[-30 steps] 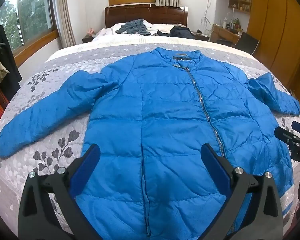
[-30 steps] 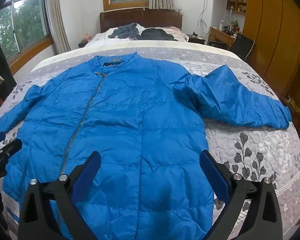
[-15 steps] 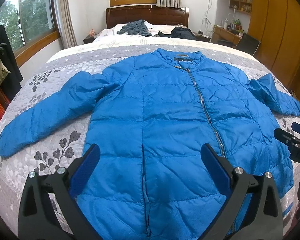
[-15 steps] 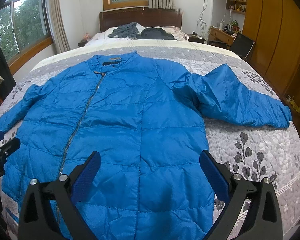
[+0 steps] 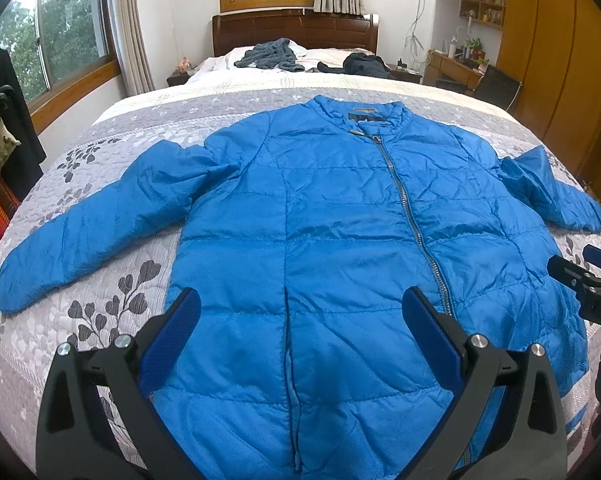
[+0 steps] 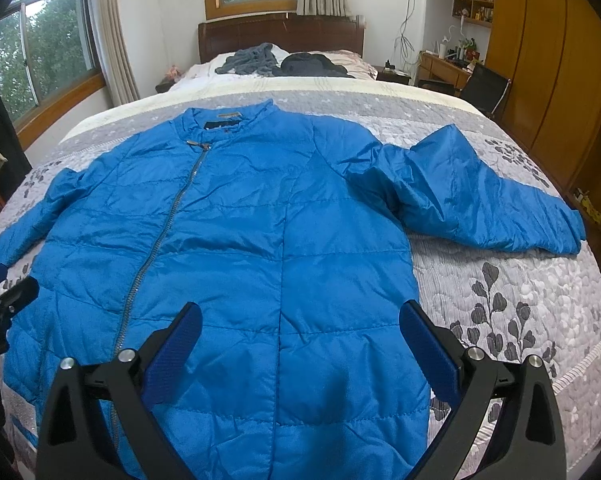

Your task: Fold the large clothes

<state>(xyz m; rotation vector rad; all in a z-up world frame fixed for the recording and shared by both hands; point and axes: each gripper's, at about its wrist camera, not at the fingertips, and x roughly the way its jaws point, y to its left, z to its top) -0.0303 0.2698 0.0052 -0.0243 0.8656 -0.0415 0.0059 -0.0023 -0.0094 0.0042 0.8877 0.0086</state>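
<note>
Jacket (image 5: pixel 340 248) in bright blue quilted fabric lies front-up and zipped shut on the bed (image 5: pixel 112 304), collar toward the headboard (image 5: pixel 296 32) and hem toward the cameras. One sleeve (image 5: pixel 100 224) stretches flat across the grey floral quilt; the other sleeve (image 6: pixel 480 196) is bunched and humped near the shoulder (its cuff reaches the bed's edge). The left gripper (image 5: pixel 300 344) hangs over the lower hem, its blue-padded fingers (image 5: pixel 172 340) spread wide and holding nothing. The right gripper (image 6: pixel 298 348) hovers likewise above the hem, fingers (image 6: pixel 428 352) wide apart and empty. Dark clothes (image 5: pixel 272 54) lie heaped by the pillows.
</note>
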